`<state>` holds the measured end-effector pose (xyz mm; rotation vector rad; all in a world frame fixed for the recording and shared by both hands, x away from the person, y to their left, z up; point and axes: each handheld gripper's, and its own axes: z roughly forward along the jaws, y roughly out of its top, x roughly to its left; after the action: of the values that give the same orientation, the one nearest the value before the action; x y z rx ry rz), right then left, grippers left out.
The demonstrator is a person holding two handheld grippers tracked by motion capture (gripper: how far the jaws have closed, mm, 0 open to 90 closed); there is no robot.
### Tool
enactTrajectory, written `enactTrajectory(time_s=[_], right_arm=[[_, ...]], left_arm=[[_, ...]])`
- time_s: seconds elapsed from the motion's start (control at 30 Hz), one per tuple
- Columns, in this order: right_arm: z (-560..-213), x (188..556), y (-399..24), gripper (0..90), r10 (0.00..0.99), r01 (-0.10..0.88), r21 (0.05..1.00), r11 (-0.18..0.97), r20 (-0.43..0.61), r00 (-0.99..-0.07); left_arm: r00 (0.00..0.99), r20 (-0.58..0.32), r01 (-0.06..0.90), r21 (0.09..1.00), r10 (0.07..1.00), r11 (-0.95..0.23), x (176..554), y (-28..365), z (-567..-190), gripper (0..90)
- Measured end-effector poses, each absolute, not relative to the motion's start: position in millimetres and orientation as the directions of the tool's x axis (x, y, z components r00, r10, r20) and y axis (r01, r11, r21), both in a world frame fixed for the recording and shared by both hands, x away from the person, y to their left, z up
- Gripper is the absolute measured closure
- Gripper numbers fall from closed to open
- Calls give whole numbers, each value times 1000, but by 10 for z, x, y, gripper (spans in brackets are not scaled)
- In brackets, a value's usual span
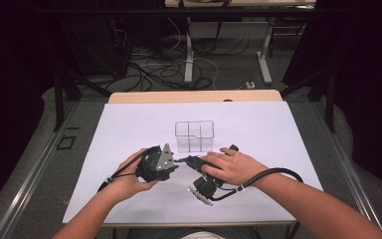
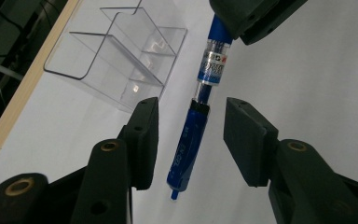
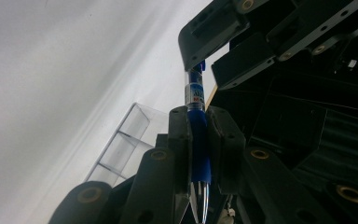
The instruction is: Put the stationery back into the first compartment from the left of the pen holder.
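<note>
A blue pen with a clear printed section is held just above the white sheet. My right gripper is shut on its barrel, the silver tip pointing back toward the camera. My left gripper faces it, jaws on either side of the pen's other end. A gap shows on both sides, so the pads do not touch it. In the high view the left gripper and right gripper meet nose to nose at the middle of the sheet. A hand covers the right one.
A clear plastic organizer with several compartments stands on the white sheet just beyond the grippers. The wooden table edge runs behind it. Cables trail from both grippers toward the near edge.
</note>
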<state>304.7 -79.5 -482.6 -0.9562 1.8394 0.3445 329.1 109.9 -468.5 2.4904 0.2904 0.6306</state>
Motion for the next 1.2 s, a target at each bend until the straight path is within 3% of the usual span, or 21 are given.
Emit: enactTrajectory(time_s=[0.6,1.2], right_arm=[[-4846,3035,-747,801,-484,-760,-195,620,-857,-176],[-4855,3050,-716,799,-485,-760,-199,619,-857,-170]], left_arm=[[881,413,3,482,230,-876,3299,944,-4686,766],[874,441,-27,460,202,-888,3285,970,-4703,794]])
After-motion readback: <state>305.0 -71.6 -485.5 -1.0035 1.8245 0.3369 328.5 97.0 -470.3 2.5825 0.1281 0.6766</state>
